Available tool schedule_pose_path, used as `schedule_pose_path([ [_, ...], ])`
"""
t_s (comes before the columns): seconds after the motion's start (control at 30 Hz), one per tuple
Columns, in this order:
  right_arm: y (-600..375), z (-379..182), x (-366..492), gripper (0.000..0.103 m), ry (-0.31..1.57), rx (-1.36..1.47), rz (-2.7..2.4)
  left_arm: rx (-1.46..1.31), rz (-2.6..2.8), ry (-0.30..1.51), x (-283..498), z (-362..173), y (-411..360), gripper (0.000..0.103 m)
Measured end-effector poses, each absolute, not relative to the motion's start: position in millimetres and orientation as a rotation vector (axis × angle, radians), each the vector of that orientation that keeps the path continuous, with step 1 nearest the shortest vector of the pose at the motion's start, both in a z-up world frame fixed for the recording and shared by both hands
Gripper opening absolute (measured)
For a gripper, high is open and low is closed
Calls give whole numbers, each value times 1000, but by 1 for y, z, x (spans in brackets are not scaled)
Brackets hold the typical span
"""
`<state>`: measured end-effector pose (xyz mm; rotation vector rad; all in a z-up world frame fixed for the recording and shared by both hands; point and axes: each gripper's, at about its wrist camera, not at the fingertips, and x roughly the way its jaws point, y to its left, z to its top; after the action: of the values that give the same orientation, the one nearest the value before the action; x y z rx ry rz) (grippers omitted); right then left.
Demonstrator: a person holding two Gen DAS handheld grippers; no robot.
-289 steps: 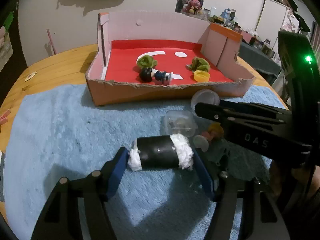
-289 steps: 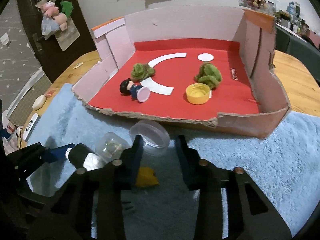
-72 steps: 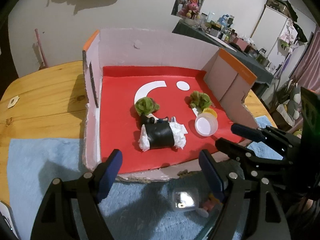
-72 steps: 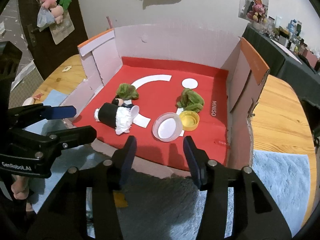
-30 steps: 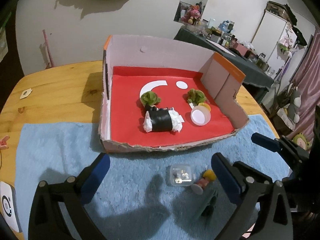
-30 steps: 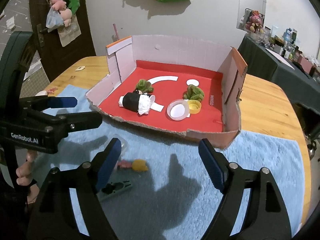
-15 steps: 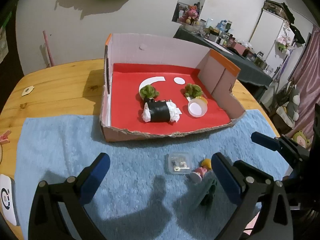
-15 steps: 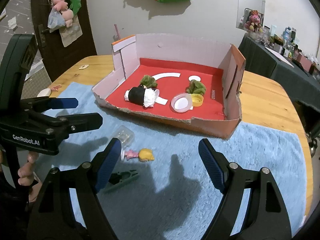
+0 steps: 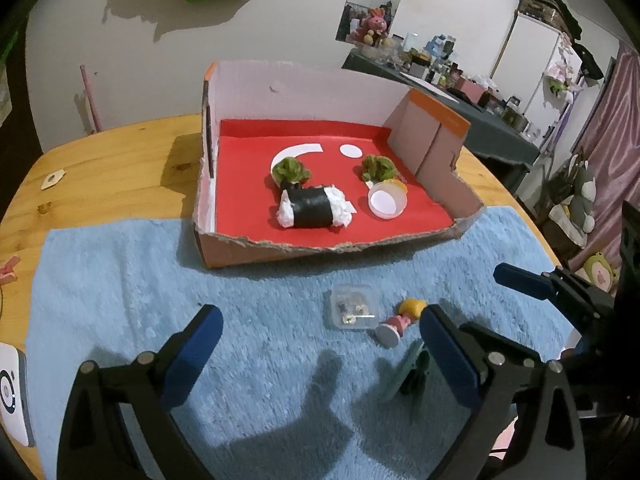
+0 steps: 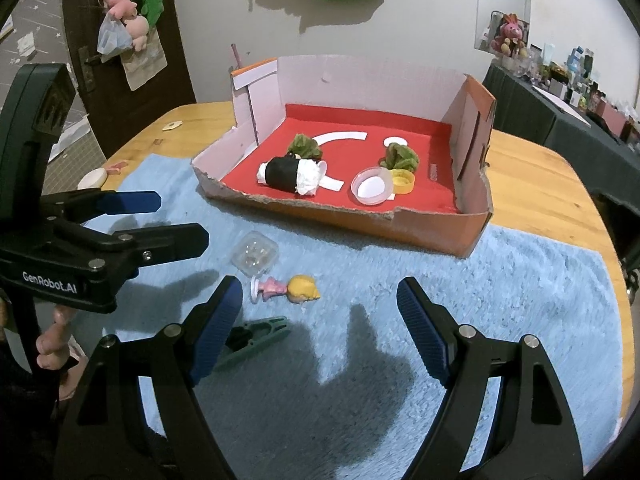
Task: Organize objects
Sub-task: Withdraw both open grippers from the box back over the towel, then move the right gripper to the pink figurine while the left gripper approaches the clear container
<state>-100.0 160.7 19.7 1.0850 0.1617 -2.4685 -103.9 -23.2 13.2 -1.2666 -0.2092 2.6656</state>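
Observation:
A torn cardboard box (image 9: 256, 254) (image 10: 436, 236) with a red floor holds a black roll with white ends (image 9: 312, 210) (image 10: 288, 174), two green lettuce toys, a clear round lid (image 9: 387, 202) (image 10: 372, 190) and a yellow cap (image 10: 402, 182). On the blue towel in front lie a small clear square case (image 9: 353, 307) (image 10: 255, 257), a little doll with yellow hair (image 9: 400, 320) (image 10: 286, 289) and a green clothes peg (image 9: 408, 372) (image 10: 252, 340). My left gripper (image 9: 320, 352) hangs open over the towel, nothing between its fingers. My right gripper (image 10: 320, 328) is open too, just right of the doll.
The blue towel (image 9: 100, 280) covers the near part of a round wooden table (image 9: 112, 160). A white device (image 9: 10, 390) lies at the towel's left edge. A dark side table with clutter (image 10: 560, 112) stands to the right, a door with hung toys (image 10: 124, 32) to the left.
Both grippers drew slightly back from the box, so it sits a bit farther off. The towel objects and the box contents stayed put.

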Motion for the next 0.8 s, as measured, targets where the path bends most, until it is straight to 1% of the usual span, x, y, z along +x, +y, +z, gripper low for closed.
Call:
schedule_pose_path([
  [0.1, 161, 17, -99, 79, 161, 1092, -2462, -1275, 2656, -205, -104, 11, -22, 97],
  [0.3, 162, 13, -97, 79, 162, 1107, -2456, -1288, 2633, -213, -105, 6, -20, 96],
  [0.47, 162, 9, -97, 79, 155, 1116, -2451, -1305, 2622, -223, -106, 2, -19, 92],
  [0.63, 159, 5, -97, 79, 154, 1126, -2434, -1327, 2606, -240, -108, -5, -19, 91],
  [0.73, 157, 2, -97, 79, 166, 1135, -2428, -1341, 2590, -250, -111, -9, -18, 88],
  [0.8, 157, 0, -98, 79, 168, 1138, -2427, -1346, 2582, -253, -112, -11, -16, 88],
])
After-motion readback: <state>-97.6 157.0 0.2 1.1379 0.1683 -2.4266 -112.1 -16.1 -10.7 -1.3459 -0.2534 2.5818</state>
